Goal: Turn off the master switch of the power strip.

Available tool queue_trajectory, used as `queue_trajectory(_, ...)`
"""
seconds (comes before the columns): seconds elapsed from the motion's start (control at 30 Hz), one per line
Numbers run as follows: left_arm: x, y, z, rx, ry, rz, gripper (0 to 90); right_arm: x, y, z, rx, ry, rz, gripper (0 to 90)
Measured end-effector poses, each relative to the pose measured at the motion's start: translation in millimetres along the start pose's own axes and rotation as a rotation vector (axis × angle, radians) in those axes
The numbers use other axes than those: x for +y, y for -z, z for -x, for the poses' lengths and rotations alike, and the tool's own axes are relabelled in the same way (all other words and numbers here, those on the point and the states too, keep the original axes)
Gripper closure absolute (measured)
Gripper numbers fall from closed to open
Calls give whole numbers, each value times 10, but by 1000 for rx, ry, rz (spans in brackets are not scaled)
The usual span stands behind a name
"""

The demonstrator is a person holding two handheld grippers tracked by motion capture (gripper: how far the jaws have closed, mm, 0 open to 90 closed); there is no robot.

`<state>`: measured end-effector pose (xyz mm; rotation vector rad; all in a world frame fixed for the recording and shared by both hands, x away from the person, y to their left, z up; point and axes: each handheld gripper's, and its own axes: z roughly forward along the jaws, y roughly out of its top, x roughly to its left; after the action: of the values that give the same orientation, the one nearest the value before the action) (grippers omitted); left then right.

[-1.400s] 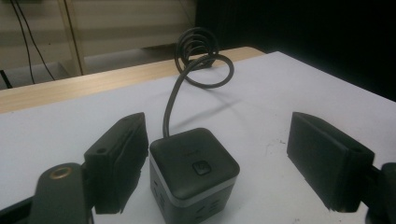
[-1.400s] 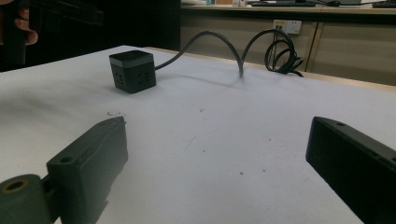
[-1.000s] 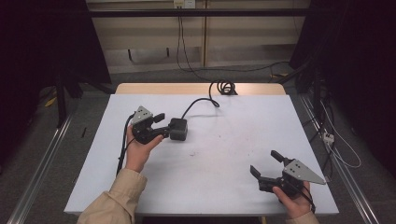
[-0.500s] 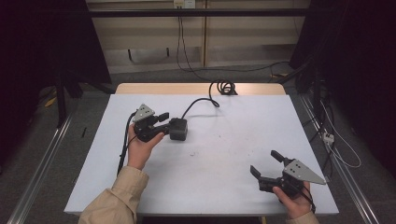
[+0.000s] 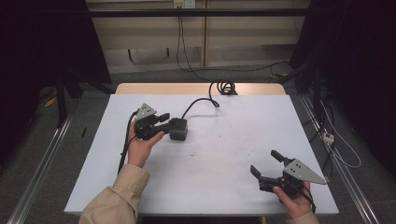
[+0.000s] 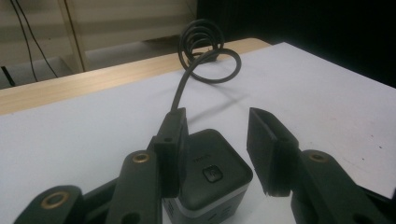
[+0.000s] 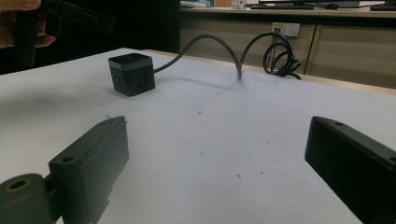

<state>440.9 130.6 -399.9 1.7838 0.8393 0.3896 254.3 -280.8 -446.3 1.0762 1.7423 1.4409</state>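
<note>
A black cube-shaped power socket (image 5: pixel 178 129) with a grey band sits on the white table (image 5: pixel 224 186), left of the middle. Its black cable (image 5: pixel 201 103) runs back to a coil (image 5: pixel 224 87) at the far edge. My left gripper (image 5: pixel 163 120) is open right at the cube. In the left gripper view the cube (image 6: pixel 210 177) lies low between the jaws of the left gripper (image 6: pixel 217 126), close to the left jaw and apart from the right one. My right gripper (image 5: pixel 265 162) stands open near the front right, holding nothing. The right gripper view looks past the wide-open right gripper (image 7: pixel 219 135) to the cube (image 7: pixel 132 74).
The table's wooden far edge (image 5: pixel 196 87) carries the cable coil. More cables (image 5: pixel 187 46) hang from a wall socket behind. Metal rails (image 5: pixel 42 163) run along the floor on both sides. The left hand and its gripper (image 7: pixel 70 14) show far off in the right gripper view.
My left gripper has edged right toward the cube, bringing its jaws around it. The right gripper has stayed put.
</note>
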Motion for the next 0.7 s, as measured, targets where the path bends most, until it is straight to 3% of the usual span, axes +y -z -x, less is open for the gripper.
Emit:
queue_trajectory(0.07,2,-5,-8,3,-17,-14,580,0,-1,0,0,0,-1,58)
queue_trajectory(0.27,-13,-35,-23,4,9,-11,576,3,1,1,2,3,2,59)
queue_trajectory(0.37,-18,-42,-41,7,1,-17,594,3,2,2,4,3,1,59)
queue_trajectory(0.53,-26,-48,-73,-28,47,-10,645,4,2,1,4,4,2,59)
queue_trajectory(0.7,-37,-59,-87,-24,58,-23,690,4,1,1,4,3,3,59)
